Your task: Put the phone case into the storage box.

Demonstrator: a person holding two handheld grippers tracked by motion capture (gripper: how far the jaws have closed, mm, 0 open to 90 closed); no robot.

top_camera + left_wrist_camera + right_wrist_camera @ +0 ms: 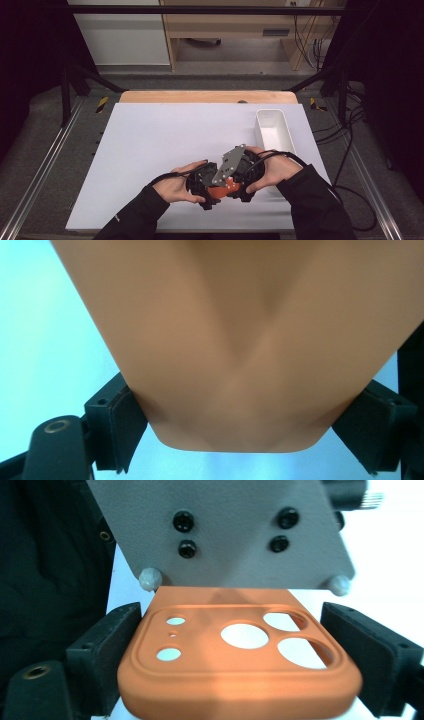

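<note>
White sheeting covers the table (pixel 150 150), with a narrow white bin (pixel 274 131) standing near its right edge and a dark floor all round. Near the front edge, both hands meet over 1 thing: an orange phone case (pixel 223 192), held just above the sheet between the 2 claws.

The left claw (pixel 235 435) is clamped on the case, its pads (pixel 127 420) pressing the 2 sides of one end. The right claw (pixel 240 655) stands a little apart: the case's camera-cutout end lies between its pads (pixel 107 650), with a sliver of gap on each side, so this reads as a let-go or a re-grip rather than a firm hold.

My judgement is that the step in hand is a hand-over or a turning of the case between the 2 claws, with the left one bearing the load. The next move calls for the right claw either to draw clear without snagging the raised rim of the cutouts, or to close squarely on the sides again; the soft case may flex or twist if squeezed off-centre.

From above, the hands, the grey plate (pixel 228 164) and the bin's place are plain, but the case is mostly covered. The right gripper view gives the lens holes and the gap at the pads; the left gripper view gives the smooth inner face, blurred and very close.
</note>
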